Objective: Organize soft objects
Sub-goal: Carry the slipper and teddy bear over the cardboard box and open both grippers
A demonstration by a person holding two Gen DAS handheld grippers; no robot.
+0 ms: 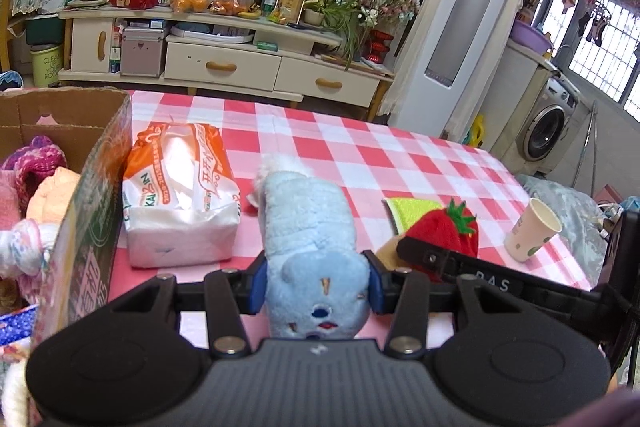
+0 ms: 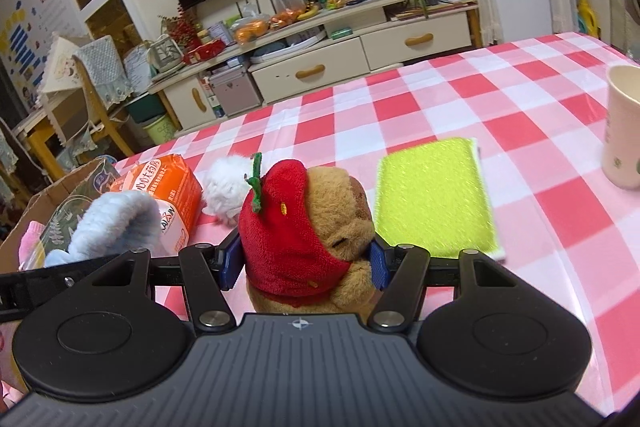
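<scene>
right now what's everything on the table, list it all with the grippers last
blue plush toy: 1, light blue, in the left gripper
brown plush toy: 1, brown with red strawberry hood, in the right gripper
tissue pack: 1, orange and white, beside the box
cardboard box: 1, brown, left edge, soft things inside
sponge: 1, yellow-green, flat on cloth
paper cup: 1, white, right side
left gripper: 1, black, blue pads
right gripper: 1, black, blue pads

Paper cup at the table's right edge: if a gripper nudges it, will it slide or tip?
The paper cup looks empty, tall and narrow-based, so probably light and apt to tip. Its thin wall would likely crush under the fingers. Once tipped, it may roll off the checked tablecloth.
</scene>
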